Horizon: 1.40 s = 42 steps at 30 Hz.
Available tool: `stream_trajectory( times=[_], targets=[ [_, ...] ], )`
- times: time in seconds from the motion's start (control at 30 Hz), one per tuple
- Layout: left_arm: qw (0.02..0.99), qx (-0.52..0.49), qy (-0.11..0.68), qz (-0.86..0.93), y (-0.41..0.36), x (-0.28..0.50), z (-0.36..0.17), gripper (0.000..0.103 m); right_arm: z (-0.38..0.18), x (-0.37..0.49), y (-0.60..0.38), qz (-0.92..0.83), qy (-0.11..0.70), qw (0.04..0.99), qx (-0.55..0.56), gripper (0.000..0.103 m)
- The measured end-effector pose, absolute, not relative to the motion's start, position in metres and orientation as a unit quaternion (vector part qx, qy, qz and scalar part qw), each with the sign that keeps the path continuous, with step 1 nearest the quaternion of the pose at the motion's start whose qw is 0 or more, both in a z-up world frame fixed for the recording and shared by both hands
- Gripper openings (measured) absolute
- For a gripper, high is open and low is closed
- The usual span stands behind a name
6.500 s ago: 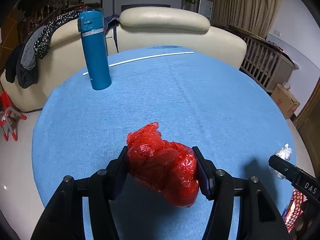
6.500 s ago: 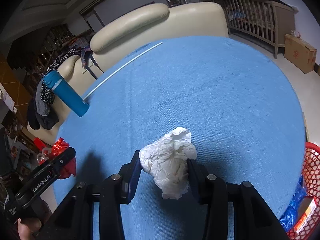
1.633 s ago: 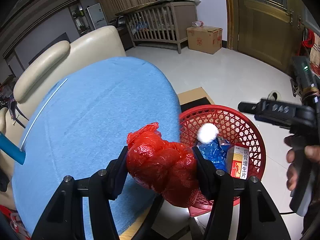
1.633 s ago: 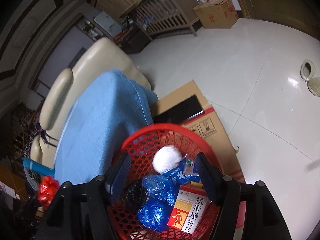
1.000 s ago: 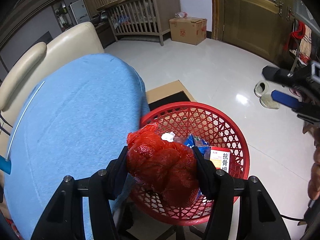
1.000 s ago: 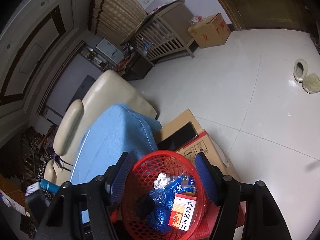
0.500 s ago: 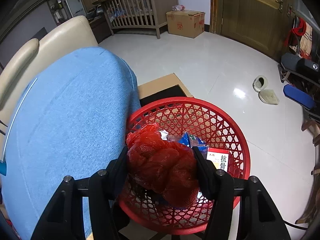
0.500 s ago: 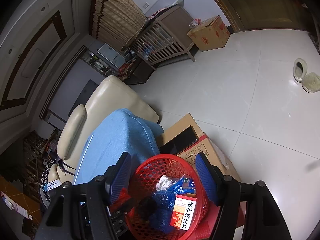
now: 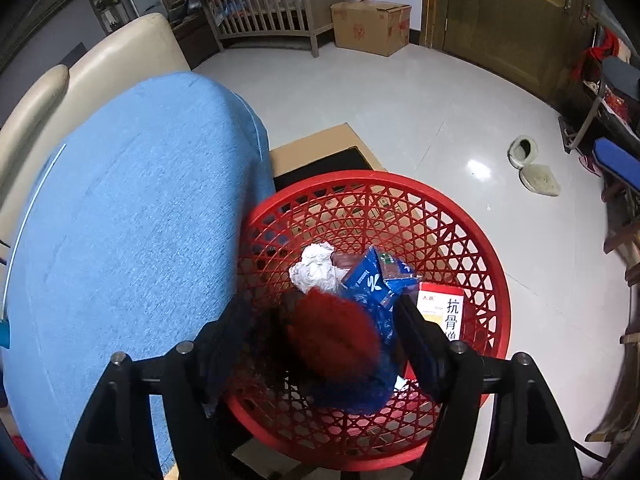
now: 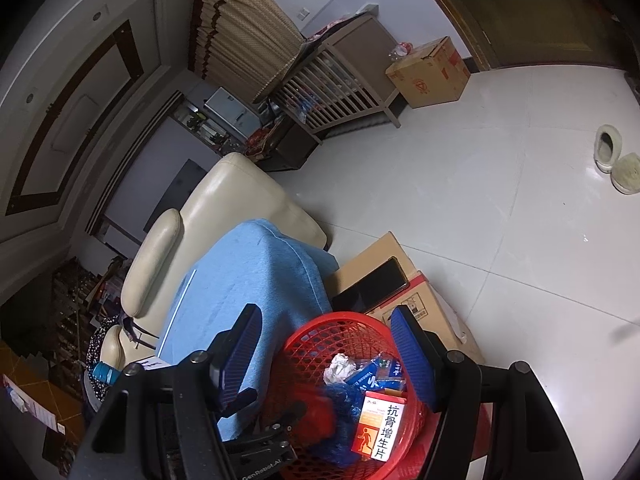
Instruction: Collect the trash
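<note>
Red plastic bag (image 9: 334, 330) is a blurry blob right between the left gripper (image 9: 324, 332) fingers, but the jaws are opening and neither pad seems to be pressing on it anymore. It sits over the red mesh basket (image 9: 486, 264), just ahead of it a crumpled white paper (image 9: 314, 266), blue wrappers (image 9: 374, 280) and a red-and-white box (image 9: 442, 312). Right gripper (image 10: 326, 354) has its fingers apart with nothing between them, basket beyond them, blue-covered table (image 9: 120, 216) off the left finger.

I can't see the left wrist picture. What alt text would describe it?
A blurred red plastic bag drops from the opening left gripper into a red mesh basket holding crumpled paper and cartons, beside a blue-covered table.
</note>
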State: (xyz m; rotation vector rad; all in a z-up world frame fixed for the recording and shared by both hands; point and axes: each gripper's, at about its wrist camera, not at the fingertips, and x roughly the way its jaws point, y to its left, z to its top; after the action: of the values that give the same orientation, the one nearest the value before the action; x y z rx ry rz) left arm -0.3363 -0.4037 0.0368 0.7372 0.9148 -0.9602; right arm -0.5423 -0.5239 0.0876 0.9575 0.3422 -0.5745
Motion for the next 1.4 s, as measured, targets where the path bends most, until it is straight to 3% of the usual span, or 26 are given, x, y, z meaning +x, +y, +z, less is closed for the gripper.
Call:
stream_trajectory(
  times=[0.5,0.8,0.97,1.4],
  targets=[
    [0.77,0.283,0.367,-0.438,-0.357,-0.317,0.083,0.078,0.095,-0.517,-0.5,-0.27,0.193,0.845,0.42,0.077],
    [0.813,0.209,0.353,-0.413,-0.278,-0.285,0.116,0.078,0.084,-0.469,-0.431,-0.307,0.281,0.859,0.297,0.083],
    [0.828,0.173,0.354,-0.399,-0.237,-0.274,0.118,0.089,0.071,-0.46,-0.389,-0.358,0.31,0.849,0.235,0.083],
    [0.844,0.133,0.349,-0.385,-0.19,-0.267,0.12,0.09,0.067,-0.44,-0.32,-0.385,0.349,0.844,0.137,0.086]
  ],
)
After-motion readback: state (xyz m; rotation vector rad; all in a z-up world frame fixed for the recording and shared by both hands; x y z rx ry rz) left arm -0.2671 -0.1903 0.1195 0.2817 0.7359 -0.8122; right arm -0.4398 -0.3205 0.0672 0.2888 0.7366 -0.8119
